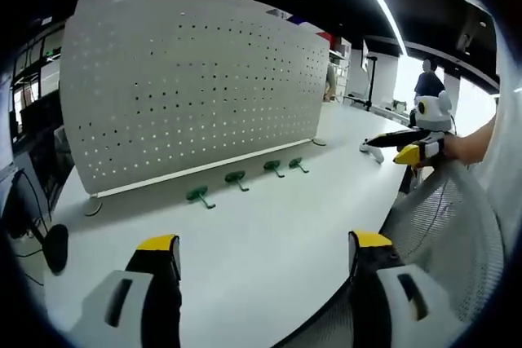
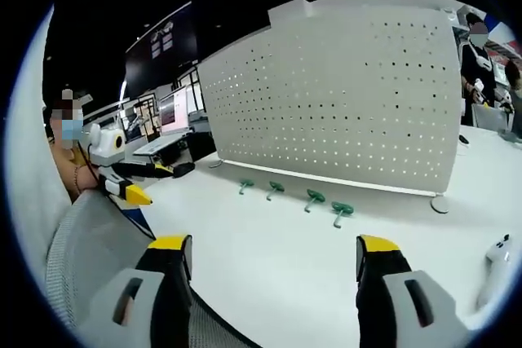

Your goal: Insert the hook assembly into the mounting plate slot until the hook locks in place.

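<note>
Left gripper with jaws spread wide apart, holding nothing. Right gripper likewise spread and holding nothing; in the left gripper view it appears at right, extending from the person's forearm.

White surface, curved near edge. Perforated white panel stands upright on round feet along the far side. Four green hooks lie in a row just before its base. White object near right edge.
</note>
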